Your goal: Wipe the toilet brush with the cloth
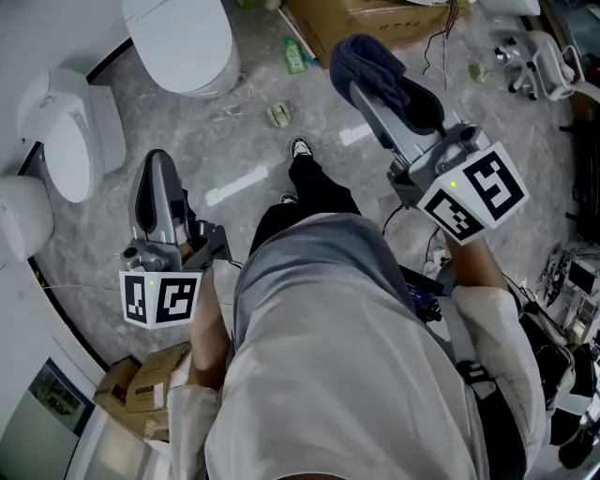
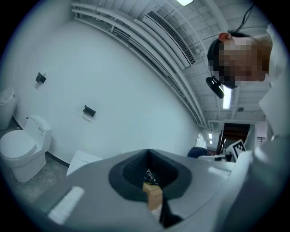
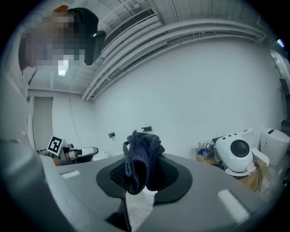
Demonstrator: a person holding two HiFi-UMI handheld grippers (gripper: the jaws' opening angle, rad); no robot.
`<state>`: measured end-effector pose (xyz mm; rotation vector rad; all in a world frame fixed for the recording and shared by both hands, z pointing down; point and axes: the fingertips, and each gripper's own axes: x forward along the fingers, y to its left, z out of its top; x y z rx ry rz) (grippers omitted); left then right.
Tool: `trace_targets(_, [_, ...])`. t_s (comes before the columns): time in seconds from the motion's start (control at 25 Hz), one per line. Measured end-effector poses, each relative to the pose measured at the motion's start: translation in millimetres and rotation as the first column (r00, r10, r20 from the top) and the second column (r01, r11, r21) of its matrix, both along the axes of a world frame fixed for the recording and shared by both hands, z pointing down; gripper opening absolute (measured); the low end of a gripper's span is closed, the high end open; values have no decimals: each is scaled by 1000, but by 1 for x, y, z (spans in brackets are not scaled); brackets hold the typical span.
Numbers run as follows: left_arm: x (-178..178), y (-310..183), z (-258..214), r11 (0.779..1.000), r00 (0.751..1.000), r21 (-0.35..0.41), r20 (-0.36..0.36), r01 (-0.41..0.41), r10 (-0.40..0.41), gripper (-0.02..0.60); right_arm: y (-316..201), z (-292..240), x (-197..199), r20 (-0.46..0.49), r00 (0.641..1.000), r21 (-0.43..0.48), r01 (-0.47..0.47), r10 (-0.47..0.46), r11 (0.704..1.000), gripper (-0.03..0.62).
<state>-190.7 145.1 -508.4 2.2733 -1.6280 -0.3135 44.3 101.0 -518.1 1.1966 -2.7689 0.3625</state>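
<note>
A dark blue cloth (image 1: 367, 58) hangs bunched from the tips of my right gripper (image 1: 373, 86), held high at the upper right of the head view. The right gripper view shows the same cloth (image 3: 141, 156) pinched between the jaws of the right gripper (image 3: 143, 168). My left gripper (image 1: 157, 164) is held low at the left, jaws together and empty. In the left gripper view the left gripper (image 2: 147, 156) points at a bare white wall. I see no toilet brush in any view.
A white toilet (image 1: 183, 37) stands at top left, with another white toilet (image 1: 70, 131) beside it. Cardboard boxes (image 1: 148, 386) lie at bottom left, and another box (image 1: 375, 19) at the top. A green bottle (image 1: 293, 54) lies on the grey floor. Cables and gear (image 1: 534, 61) crowd the right.
</note>
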Motion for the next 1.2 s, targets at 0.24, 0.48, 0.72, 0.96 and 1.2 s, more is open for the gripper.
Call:
trace_targets(0.24, [14, 31, -20, 999, 1000, 52, 23, -6, 5, 0, 27, -22, 8, 0, 1000, 40, -3, 3, 999, 92])
trace_targets(0.48, [12, 60, -15, 997, 999, 58, 5, 45, -46, 0, 62, -6, 11, -24, 1000, 0, -16, 16, 1000, 92])
trace_targets(0.72, [17, 79, -6, 995, 994, 56, 72, 81, -85, 0, 88, 19, 19, -48, 998, -55, -50, 47, 997, 92])
trace_targets(0.96, [13, 102, 3, 994, 990, 35, 90, 108, -111, 0, 110, 29, 21, -97, 993, -60, -67, 62, 996, 91])
trace_targets(1.2, [7, 116, 12, 995, 991, 17, 91, 100, -102, 0, 125, 40, 8, -144, 988, -77, -66, 55, 995, 89])
